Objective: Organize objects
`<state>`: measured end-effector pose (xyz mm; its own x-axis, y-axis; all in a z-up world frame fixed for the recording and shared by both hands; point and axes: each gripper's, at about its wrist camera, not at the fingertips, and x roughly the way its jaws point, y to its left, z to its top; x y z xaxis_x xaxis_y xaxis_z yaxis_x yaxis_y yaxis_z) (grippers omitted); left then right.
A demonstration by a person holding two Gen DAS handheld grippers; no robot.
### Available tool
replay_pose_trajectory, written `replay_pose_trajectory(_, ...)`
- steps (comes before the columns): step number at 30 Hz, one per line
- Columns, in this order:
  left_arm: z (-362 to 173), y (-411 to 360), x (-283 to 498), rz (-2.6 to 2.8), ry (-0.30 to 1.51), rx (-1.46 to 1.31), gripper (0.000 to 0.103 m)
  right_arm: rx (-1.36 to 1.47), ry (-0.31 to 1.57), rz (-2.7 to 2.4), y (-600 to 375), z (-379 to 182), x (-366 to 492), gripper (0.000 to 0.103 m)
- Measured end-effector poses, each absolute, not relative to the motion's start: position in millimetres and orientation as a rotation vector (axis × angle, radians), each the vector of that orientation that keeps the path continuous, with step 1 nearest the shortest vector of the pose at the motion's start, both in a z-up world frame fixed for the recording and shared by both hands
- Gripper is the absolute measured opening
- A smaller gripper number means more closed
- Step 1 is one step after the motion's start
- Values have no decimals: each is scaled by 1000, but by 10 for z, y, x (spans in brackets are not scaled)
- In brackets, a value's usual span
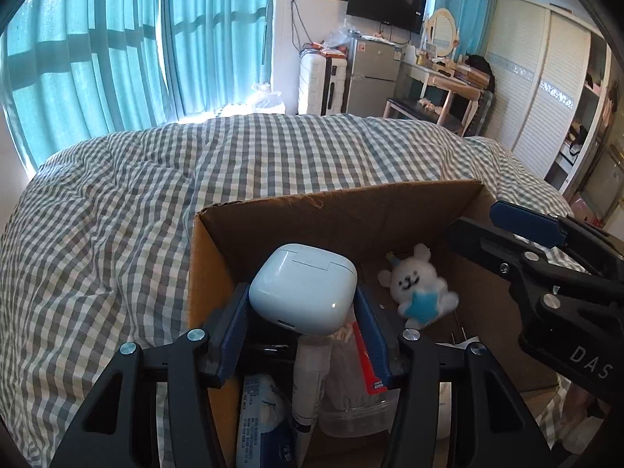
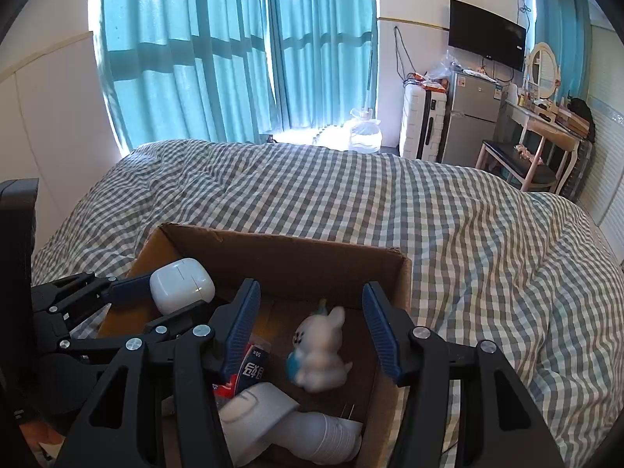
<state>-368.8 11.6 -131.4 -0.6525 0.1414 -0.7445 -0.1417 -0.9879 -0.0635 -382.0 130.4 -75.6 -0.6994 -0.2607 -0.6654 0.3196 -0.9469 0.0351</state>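
Earbud case [image 1: 303, 293]: white, glossy, rounded, held up over the near-left corner of the cardboard box [image 1: 331, 210], not yet resting on anything inside. The left gripper [image 1: 303, 335] has it clenched between its blue fingers [image 1: 234, 331], pads on the two opposite sides w/ the lid seam facing up and the charging port toward the camera. From the right wrist view the case [image 2: 182, 285] sticks out past the fingertips, so only its lower part is pinched.

Handling, as a judgement: light, stiff, hard shell, but smooth and curved, so prob. slippery; a squeeze near the rounded edge could pop it out. Best hold is across the flat-ish side faces, low and centred, away from the lid hinge so it doesn't flip open. Likely survives a short drop into the box but better set down gently.

Next to it in the box: a small white plush bear [image 2: 320, 353] w/ a blue star, soft and squashable, lying on the box floor. The right gripper [image 2: 312, 335] hangs over it w/ fingers released, standing either side of the toy and not touching it.

Also in the box: stacked white paper cups [image 2: 312, 433], a white tube [image 1: 310, 386], a blue-white packet [image 1: 265, 421], a clear tub of cotton swabs [image 1: 351, 390].

Box sits on a bed w/ a grey-white check cover [image 2: 468, 234]; teal curtains [image 2: 234, 58] behind.
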Motion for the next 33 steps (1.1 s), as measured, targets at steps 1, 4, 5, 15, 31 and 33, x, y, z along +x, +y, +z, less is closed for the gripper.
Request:
replay_pose_trajectory(1, -1313, 113, -3699, 2721, -4, -1228, 55, 1012, 118, -2635, 1303, -753, -3819, 55)
replay_pose_trajectory(4, -1327, 98, -3703, 2711, -12, -1224, 57, 995, 102, -2642, 1327, -710, -3809, 56)
replay_pose_trajectory(5, -1321, 98, -3696, 2713, -14, -1213, 62, 982, 92, -2649, 1337, -676, -3797, 60)
replay_pose_trajectory(15, -803, 164, -3501, 2764, -14, -1059, 90, 832, 61, -2746, 1542, -112, -3412, 85)
replay_pose_trajectory(31, 622, -167, -2461, 2950, -71, -706, 102, 547, 0, -2912, 1926, 1002, -2130, 101)
replay_pose_trajectory(33, 751, -161, -2282, 2969, -47, -650, 103, 516, -7, -2930, 1958, 1088, -1973, 101)
